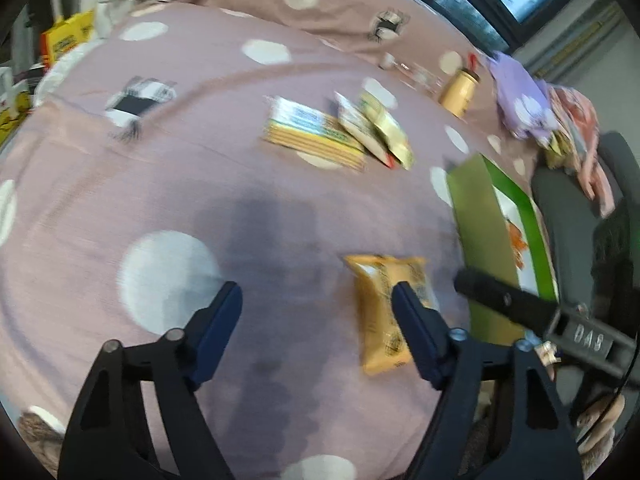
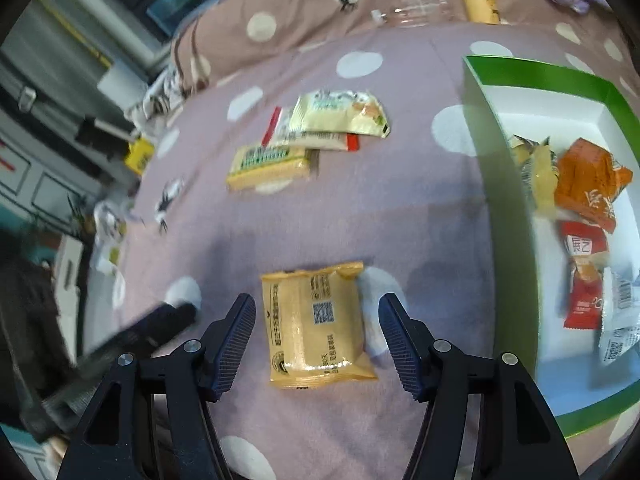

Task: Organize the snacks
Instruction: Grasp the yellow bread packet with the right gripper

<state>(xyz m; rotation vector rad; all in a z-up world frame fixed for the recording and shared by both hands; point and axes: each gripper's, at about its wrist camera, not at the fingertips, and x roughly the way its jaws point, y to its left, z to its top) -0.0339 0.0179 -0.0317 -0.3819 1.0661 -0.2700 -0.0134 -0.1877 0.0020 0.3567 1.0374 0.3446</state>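
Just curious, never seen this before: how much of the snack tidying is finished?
Partly done. Several packets already lie in the green box. The right tongs are open around an orange packet on the bedspread, not yet gripped. Three more snacks wait farther back. The left tongs are open and empty.

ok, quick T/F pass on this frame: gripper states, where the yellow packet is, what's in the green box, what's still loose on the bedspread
1. The right gripper is shut on the yellow snack packet. False: its jaws are open, one on each side of the packet, which lies flat on the bedspread.
2. The left gripper is open and holds nothing. True.
3. The green box already holds several packets, among them an orange packet. True.
4. The green box has nothing in it. False: wrapped snacks lie on its white floor.
5. A cracker pack and two flat sachets lie loose beyond the yellow packet. True.
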